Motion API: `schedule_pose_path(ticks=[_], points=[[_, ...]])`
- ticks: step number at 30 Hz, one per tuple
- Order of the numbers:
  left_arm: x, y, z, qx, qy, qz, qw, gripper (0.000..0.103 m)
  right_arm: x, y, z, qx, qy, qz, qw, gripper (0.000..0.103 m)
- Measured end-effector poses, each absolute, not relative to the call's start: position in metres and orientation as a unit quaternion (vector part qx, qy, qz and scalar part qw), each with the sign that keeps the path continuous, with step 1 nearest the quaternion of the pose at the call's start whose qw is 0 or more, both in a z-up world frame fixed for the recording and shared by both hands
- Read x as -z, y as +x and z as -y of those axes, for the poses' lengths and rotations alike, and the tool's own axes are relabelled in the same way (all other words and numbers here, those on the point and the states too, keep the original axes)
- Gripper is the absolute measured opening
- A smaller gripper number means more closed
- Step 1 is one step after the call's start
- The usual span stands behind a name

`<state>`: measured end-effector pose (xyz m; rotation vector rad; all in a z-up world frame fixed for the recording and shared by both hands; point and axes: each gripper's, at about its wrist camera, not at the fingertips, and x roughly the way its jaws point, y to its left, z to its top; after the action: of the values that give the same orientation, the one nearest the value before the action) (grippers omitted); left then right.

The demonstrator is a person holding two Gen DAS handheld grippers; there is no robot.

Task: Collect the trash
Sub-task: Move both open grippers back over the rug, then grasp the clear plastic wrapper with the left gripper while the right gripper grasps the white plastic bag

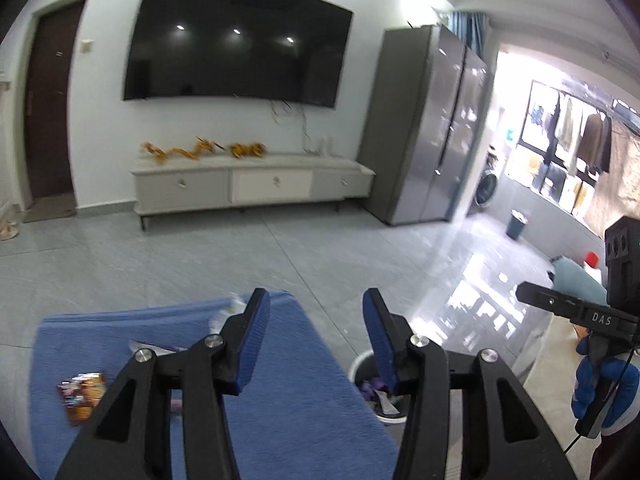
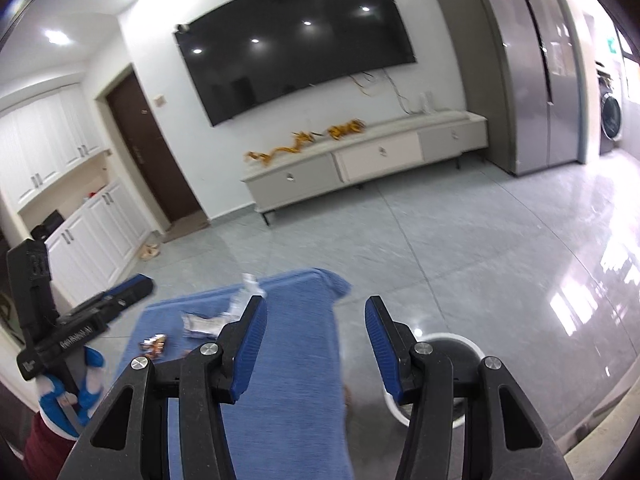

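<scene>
My left gripper (image 1: 316,320) is open, nothing between its blue pads, held above a table covered in blue cloth (image 1: 280,400). An orange snack wrapper (image 1: 82,398) lies on the cloth at the left. A white wrapper (image 1: 224,316) is partly hidden behind the left finger. A white trash bin (image 1: 360,364) with scraps inside stands on the floor by the table's right edge. My right gripper (image 2: 316,320) is also open and empty, above the same cloth (image 2: 288,380), with the orange wrapper (image 2: 154,345), white wrappers (image 2: 204,322) and bin (image 2: 440,338) in view.
A large wall TV (image 1: 236,40) hangs above a low white cabinet (image 1: 248,184). A grey fridge (image 1: 432,128) stands right of it, a dark door (image 1: 52,112) at the left. A small grey bin (image 1: 516,224) sits far right. Each gripper is held by a blue-gloved hand (image 1: 604,392).
</scene>
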<state>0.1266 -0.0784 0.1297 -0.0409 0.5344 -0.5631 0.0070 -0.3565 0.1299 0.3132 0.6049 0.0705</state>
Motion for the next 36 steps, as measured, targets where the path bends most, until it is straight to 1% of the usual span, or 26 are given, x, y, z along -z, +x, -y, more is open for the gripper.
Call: schedule_pose_path(ticks=[2, 7, 13, 18, 23, 30, 36], points=[[-0.142, 0.118, 0.042, 0.253, -0.027, -0.244, 0.936, 0.059, -0.138, 0.005, 0.341, -0.045, 0.148, -0.292, 0.944, 0.05], [-0.153, 0.1, -0.038, 0.207, -0.027, -0.219, 0.953, 0.059, -0.15, 0.007, 0.297, -0.074, 0.13, -0.288, 0.946, 0.05], [-0.139, 0.089, -0.081, 0.189, -0.012, -0.222, 0.957, 0.059, -0.149, 0.028, 0.257, -0.102, 0.114, -0.295, 0.943, 0.051], [-0.107, 0.099, -0.084, 0.197, 0.005, -0.247, 0.949, 0.059, -0.132, 0.05, 0.236, -0.116, 0.108, -0.317, 0.935, 0.051], [-0.061, 0.123, -0.057, 0.215, 0.029, -0.291, 0.932, 0.059, -0.101, 0.086, 0.226, -0.122, 0.116, -0.35, 0.922, 0.051], [0.027, 0.184, -0.031, 0.246, 0.049, -0.375, 0.893, 0.059, -0.039, 0.153, 0.217, -0.127, 0.122, -0.405, 0.897, 0.051], [0.082, 0.22, -0.026, 0.26, 0.052, -0.417, 0.869, 0.059, 0.017, 0.207, 0.207, -0.133, 0.124, -0.446, 0.876, 0.051]])
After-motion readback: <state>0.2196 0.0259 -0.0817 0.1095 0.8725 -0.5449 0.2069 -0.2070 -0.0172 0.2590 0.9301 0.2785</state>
